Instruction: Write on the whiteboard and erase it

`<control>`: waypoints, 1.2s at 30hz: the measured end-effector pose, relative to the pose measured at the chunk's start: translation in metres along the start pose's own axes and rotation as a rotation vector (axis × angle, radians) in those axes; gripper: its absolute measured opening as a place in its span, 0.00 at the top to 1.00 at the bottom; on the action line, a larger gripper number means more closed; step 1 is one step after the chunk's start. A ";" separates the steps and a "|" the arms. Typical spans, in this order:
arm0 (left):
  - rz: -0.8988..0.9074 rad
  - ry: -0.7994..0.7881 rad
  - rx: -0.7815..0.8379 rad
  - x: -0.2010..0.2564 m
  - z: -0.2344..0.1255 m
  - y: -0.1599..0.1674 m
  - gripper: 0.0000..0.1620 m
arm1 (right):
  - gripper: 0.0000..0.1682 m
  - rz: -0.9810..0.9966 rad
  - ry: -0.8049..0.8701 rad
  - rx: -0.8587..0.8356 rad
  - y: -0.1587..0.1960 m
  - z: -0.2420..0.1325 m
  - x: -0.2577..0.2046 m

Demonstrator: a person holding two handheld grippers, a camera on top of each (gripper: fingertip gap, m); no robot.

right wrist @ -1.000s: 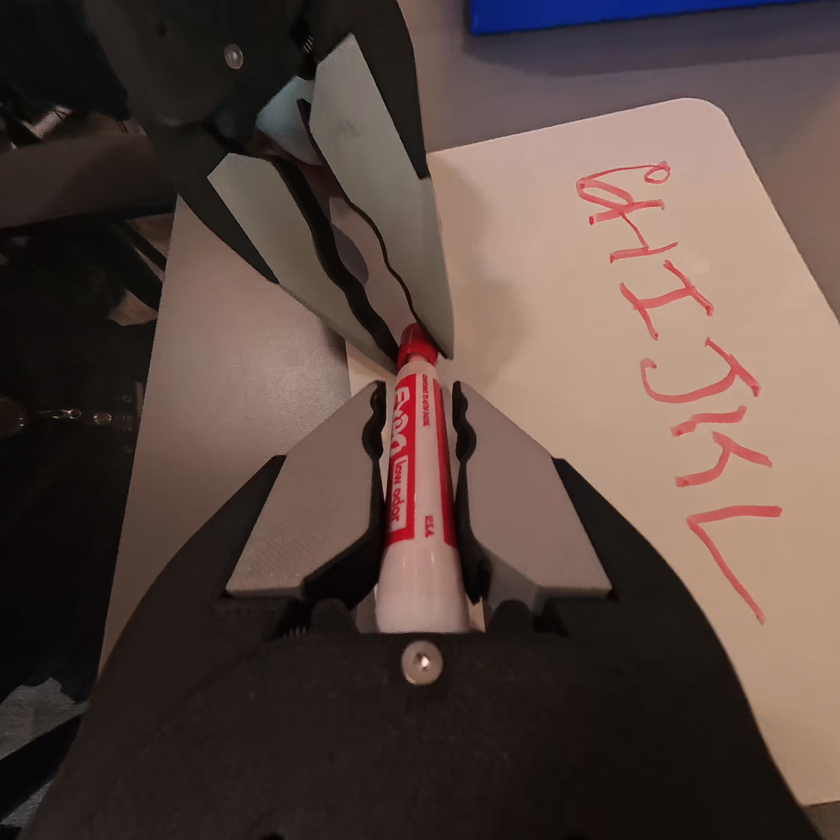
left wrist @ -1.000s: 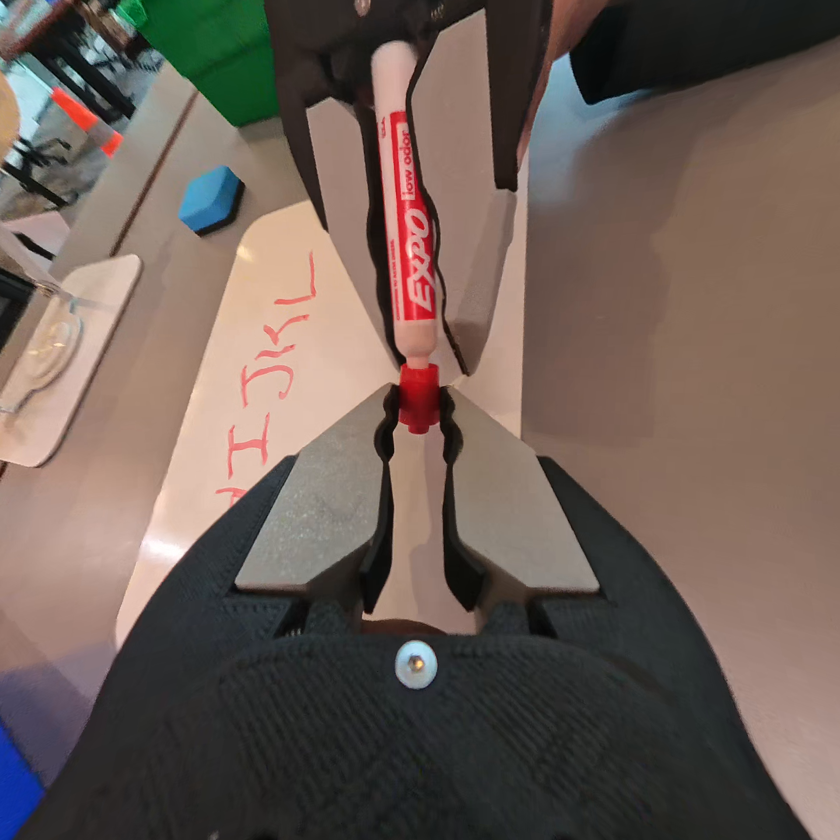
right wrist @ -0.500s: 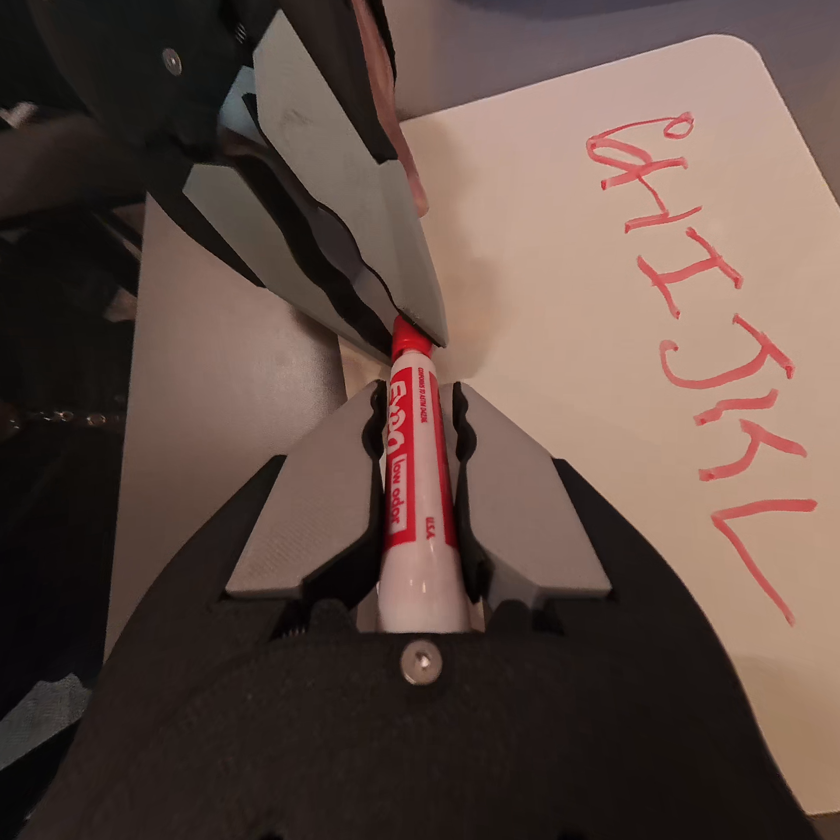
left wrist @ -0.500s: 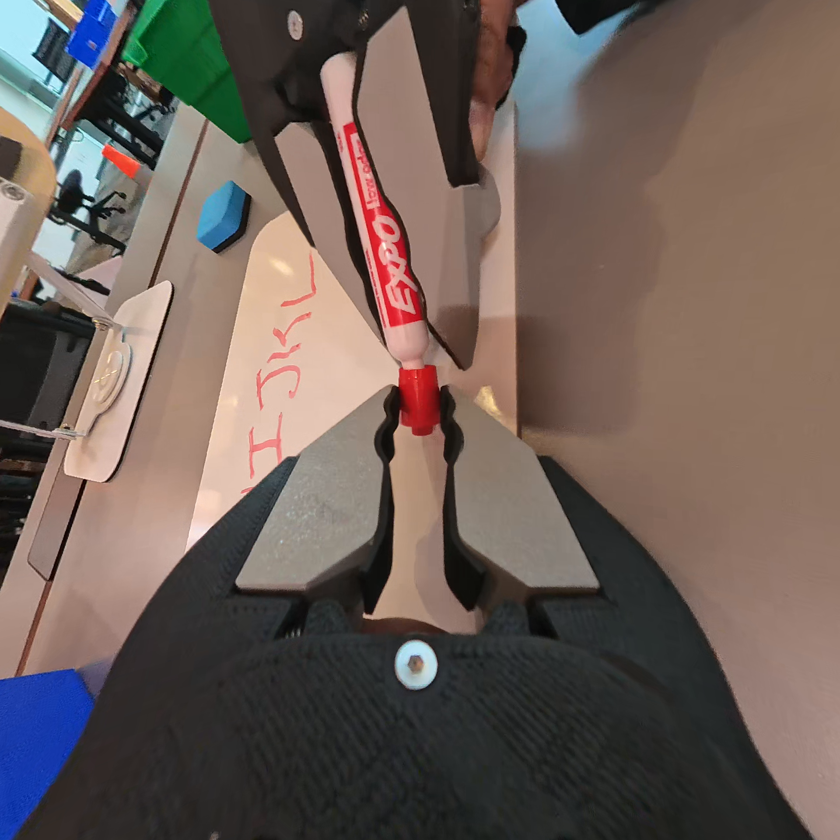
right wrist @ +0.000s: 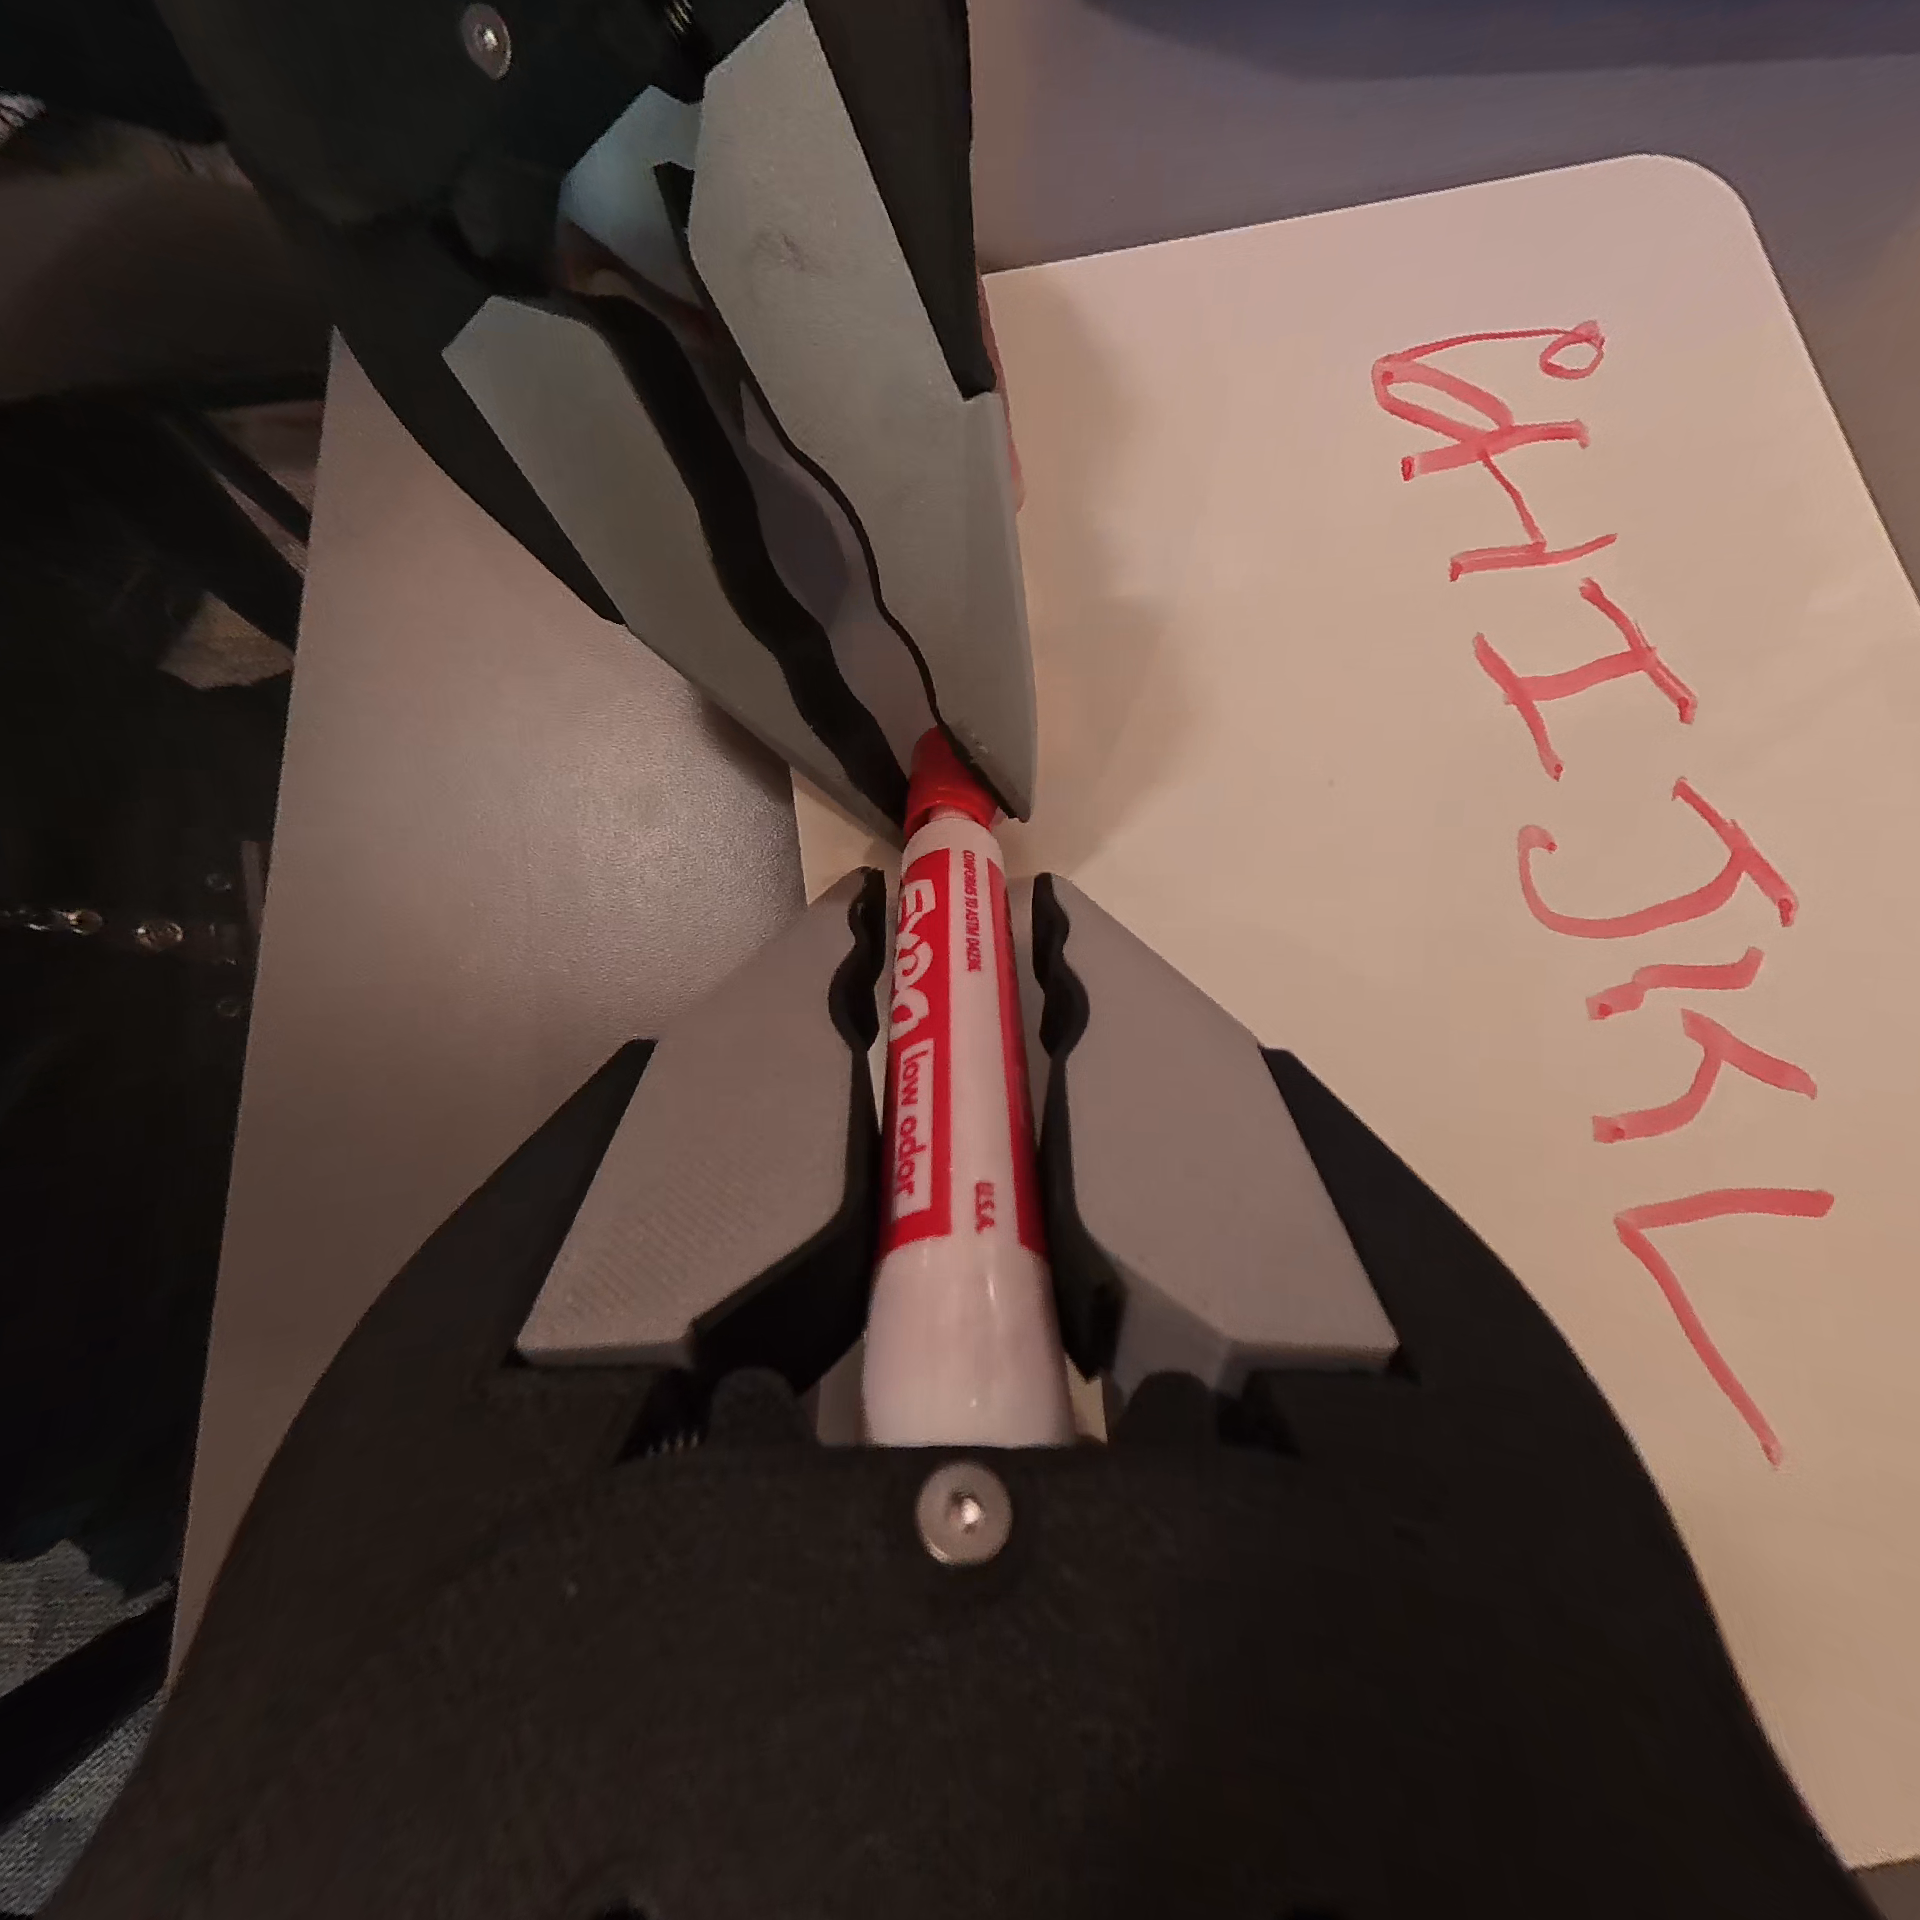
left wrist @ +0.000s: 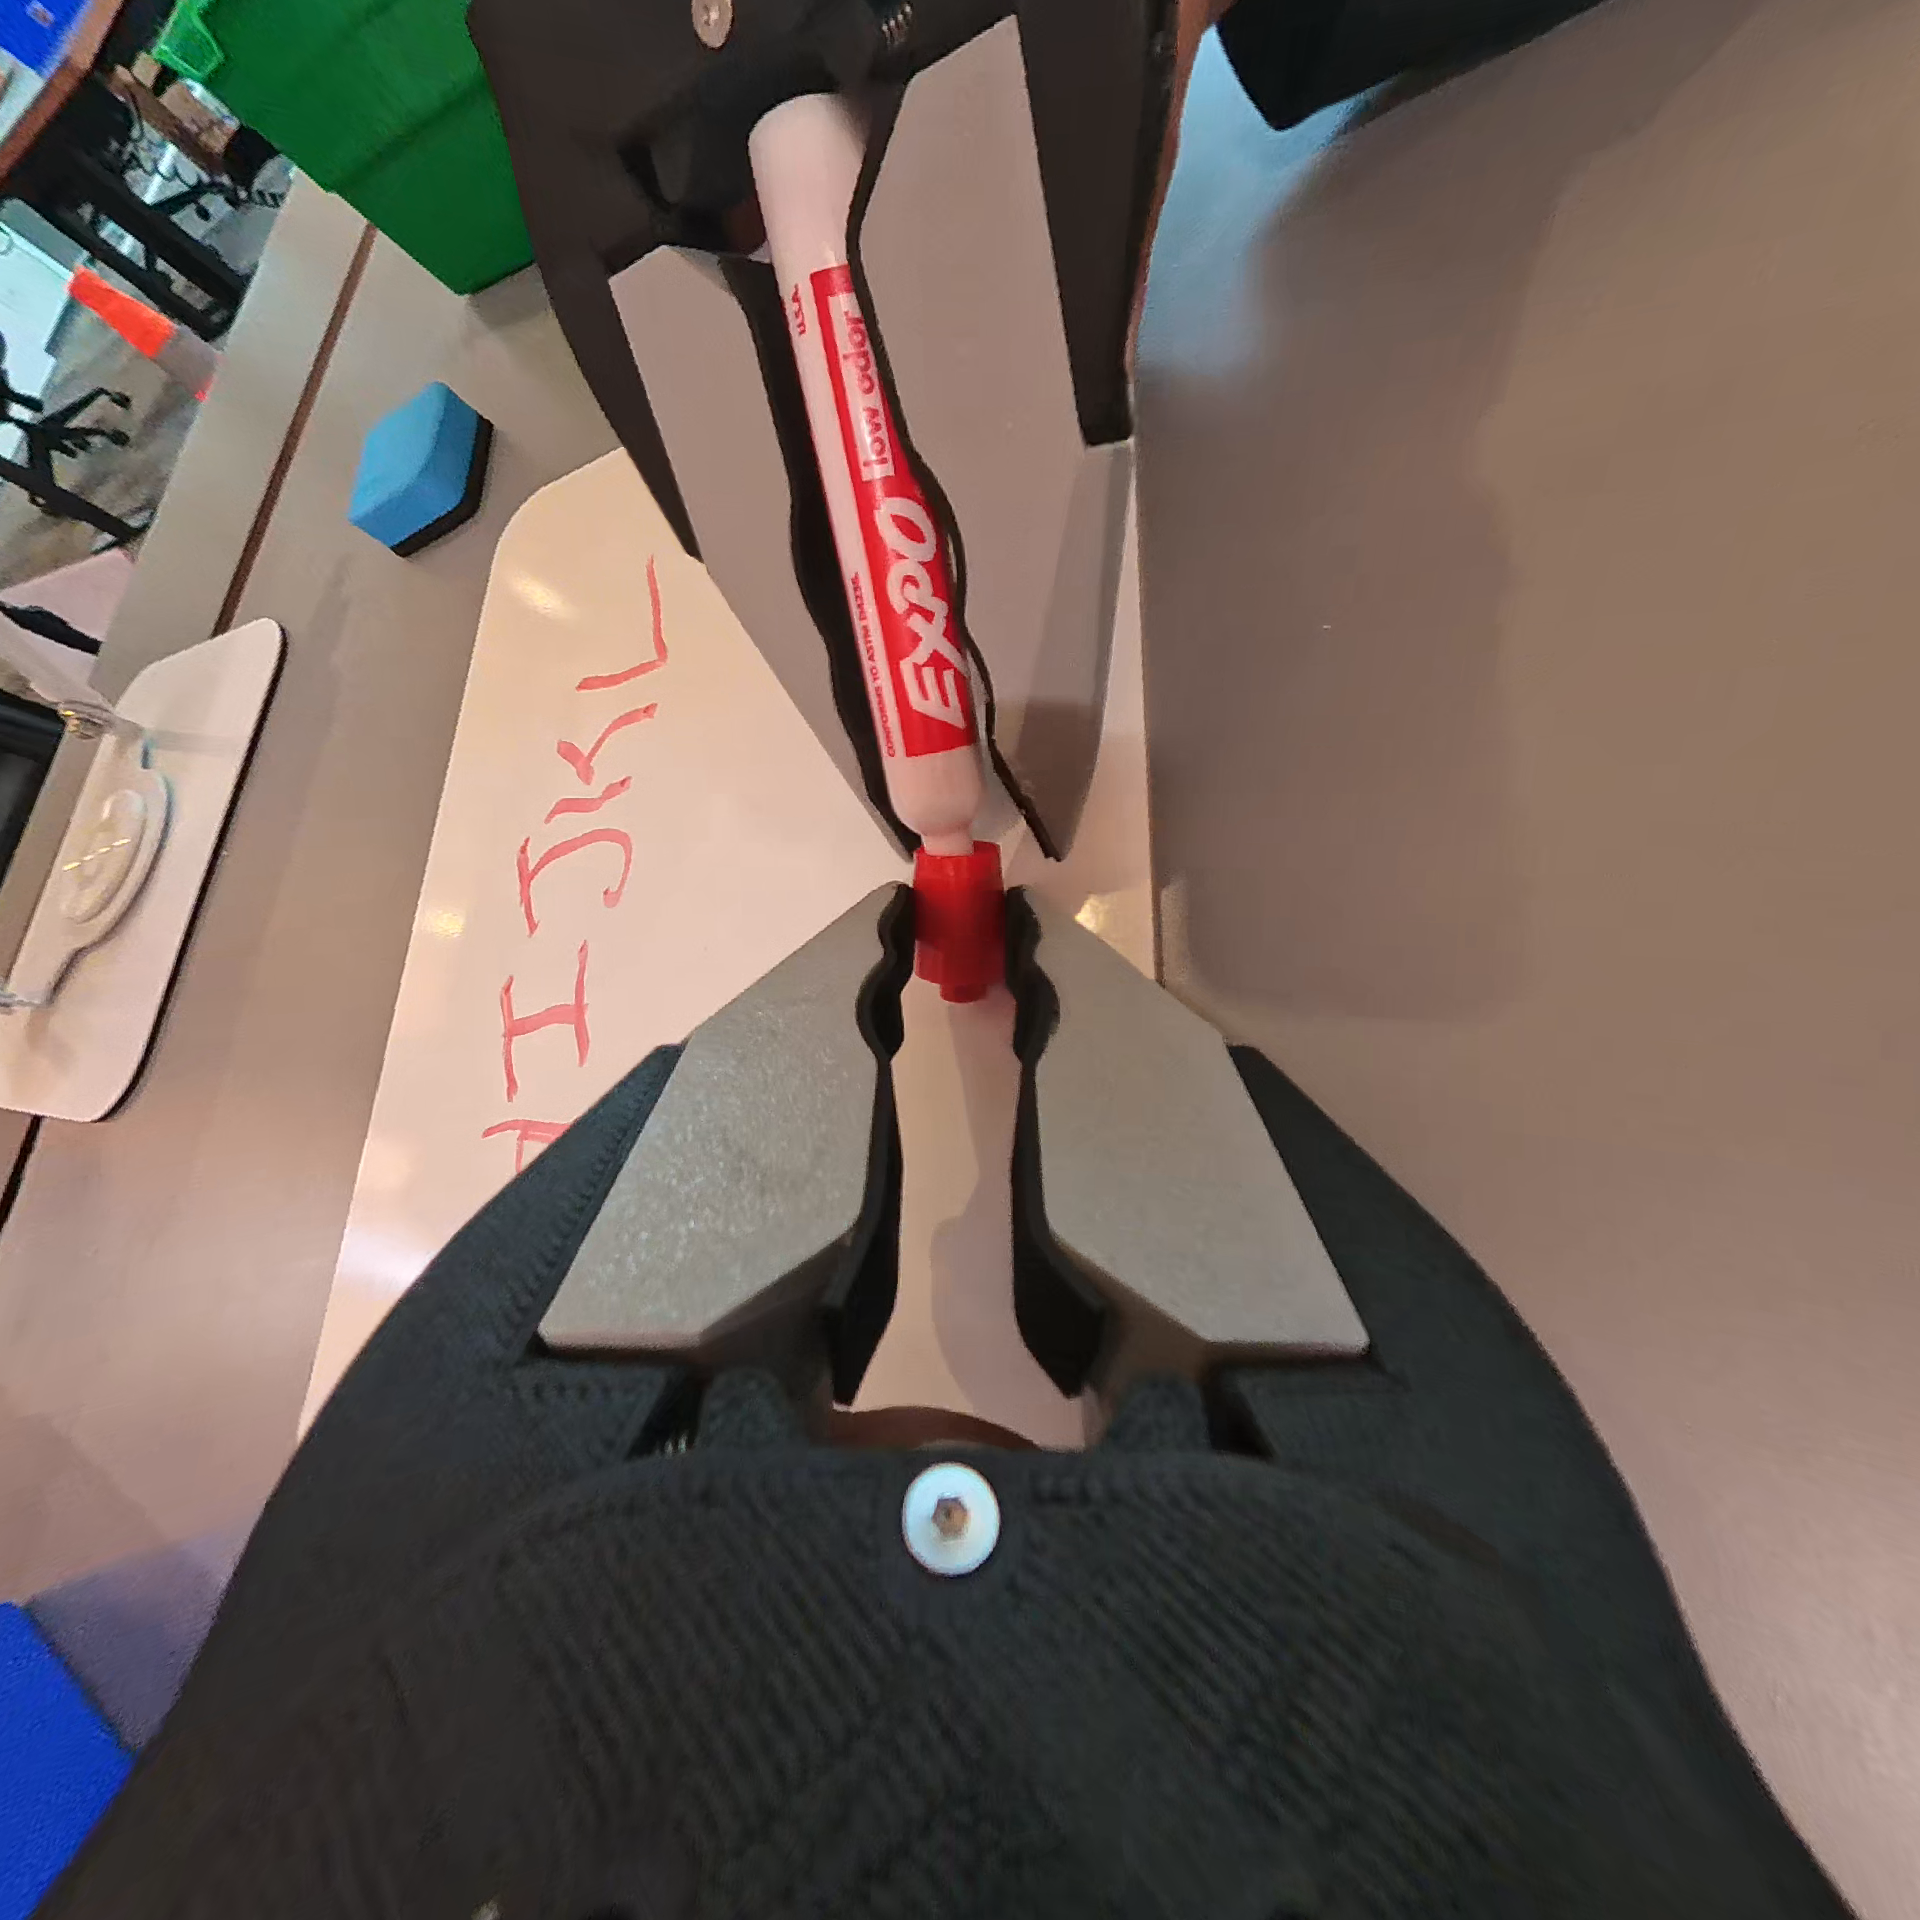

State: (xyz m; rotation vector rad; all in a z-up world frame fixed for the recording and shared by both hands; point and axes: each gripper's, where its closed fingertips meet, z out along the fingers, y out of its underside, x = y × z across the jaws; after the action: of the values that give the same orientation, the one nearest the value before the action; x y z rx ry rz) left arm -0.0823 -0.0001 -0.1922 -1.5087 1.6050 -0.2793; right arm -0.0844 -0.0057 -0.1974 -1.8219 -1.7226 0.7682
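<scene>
Both jaws are closed on something: we see the left gripper (left wrist: 958, 940) pinching the red cap (left wrist: 956, 920) at its fingertips, and the right gripper (right wrist: 945, 904) clamped along the white barrel of the marker (right wrist: 951, 1122). Cap and marker nose meet; we can't tell if the cap is fully seated.

Left wrist view only: marker (left wrist: 883, 509) seen full length, slanting from the right gripper (left wrist: 977, 831) at the top down to the cap. A blue eraser (left wrist: 416, 480) lies on the table (left wrist: 1507, 727) just past the far end of the whiteboard (left wrist: 707, 831), apart from it. A green bin (left wrist: 384, 125) stands further back. A pale flat plate (left wrist: 125, 894) with a clear fitting lies left of the board. A blue thing (left wrist: 47, 1756) is cut off at the lower left corner.

Right wrist view only: the whole row of red handwriting (right wrist: 1600, 831) runs down the right half of the whiteboard (right wrist: 1299, 727); the left view catches only part of it (left wrist: 592, 821). The left gripper (right wrist: 951, 774) comes in from the upper left, its tips covering most of the cap (right wrist: 935, 769). Both grippers hang over the board's left edge, next to bare table (right wrist: 499, 883). None of the eraser or bin shows from this side.
</scene>
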 end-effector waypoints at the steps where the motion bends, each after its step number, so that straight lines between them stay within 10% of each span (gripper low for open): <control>1: -0.002 0.004 0.004 0.000 0.000 -0.001 0.92 | 0.84 0.009 -0.015 0.014 -0.001 -0.001 -0.001; 12: -0.199 0.006 0.198 -0.016 -0.017 -0.024 0.91 | 0.83 -0.130 0.082 0.110 -0.015 -0.020 0.004; 25: 0.002 -0.035 -0.010 -0.011 0.000 0.008 0.90 | 0.83 0.073 -0.050 0.072 0.003 -0.005 0.007; 36: -0.185 0.063 0.063 -0.008 -0.002 -0.009 0.90 | 0.83 0.023 -0.027 0.159 -0.016 -0.012 0.005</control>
State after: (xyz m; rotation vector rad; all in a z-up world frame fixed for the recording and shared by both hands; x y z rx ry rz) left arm -0.0786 0.0041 -0.1814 -1.6157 1.4925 -0.4808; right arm -0.0870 0.0000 -0.1779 -1.7333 -1.6113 0.9161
